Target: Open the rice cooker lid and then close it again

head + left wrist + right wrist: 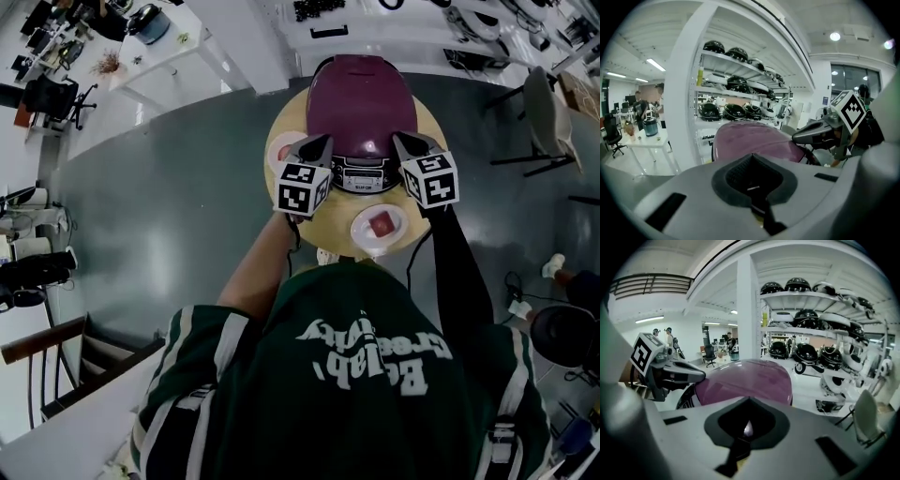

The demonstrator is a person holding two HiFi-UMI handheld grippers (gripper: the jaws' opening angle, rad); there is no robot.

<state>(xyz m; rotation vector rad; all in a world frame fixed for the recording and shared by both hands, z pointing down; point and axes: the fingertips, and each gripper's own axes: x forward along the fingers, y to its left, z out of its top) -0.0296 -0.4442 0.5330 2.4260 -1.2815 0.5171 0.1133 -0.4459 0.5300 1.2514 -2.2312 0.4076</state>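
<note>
Held left hand-held gripper (322, 142) and right hand-held gripper (403, 141) pressed together, empty, beside the shut lid (361, 94). Might slip off and push the cooker (364, 176) toward the tabletop (330, 234) edge.

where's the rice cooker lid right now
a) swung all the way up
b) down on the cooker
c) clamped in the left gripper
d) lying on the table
b: in the head view the maroon lid sits down over the rice cooker, and both gripper views show its dome lying low. The left gripper and right gripper sit at the cooker's front with their jaws together, empty.
</note>
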